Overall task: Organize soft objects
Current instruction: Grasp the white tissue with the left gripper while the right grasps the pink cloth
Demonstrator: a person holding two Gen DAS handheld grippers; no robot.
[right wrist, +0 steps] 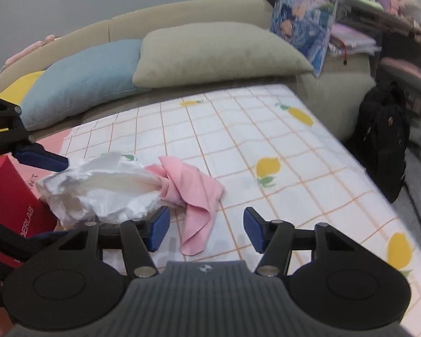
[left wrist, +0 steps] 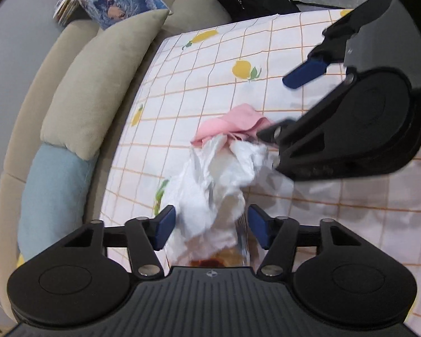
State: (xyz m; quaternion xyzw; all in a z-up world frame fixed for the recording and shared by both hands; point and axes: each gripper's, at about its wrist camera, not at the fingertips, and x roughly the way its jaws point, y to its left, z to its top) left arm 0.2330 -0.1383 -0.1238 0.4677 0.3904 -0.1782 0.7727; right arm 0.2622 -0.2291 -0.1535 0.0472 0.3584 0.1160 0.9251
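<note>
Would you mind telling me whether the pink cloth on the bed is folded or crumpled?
Crumpled. The pink cloth lies in a loose, wrinkled heap on the checked sheet, one corner trailing, touching the white cloth.

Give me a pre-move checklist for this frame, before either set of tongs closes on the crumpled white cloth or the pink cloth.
1. Left tongs straddle the white cloth: ok; cloth lies between the pads, no pinch visible.
2. Right tongs open: ok; nothing gripped.
3. Right tongs lined up on the pink cloth: ok; its lower corner lies between the pads.
4. Cloths separate: not ok; the pink cloth is tangled into the white cloth's end.
5. Grid-and-lemon sheet lying flat beside the cloths: ok.
6. Red box clear of the white cloth: cannot tell; the cloth overlaps its edge in the right wrist view.
</note>
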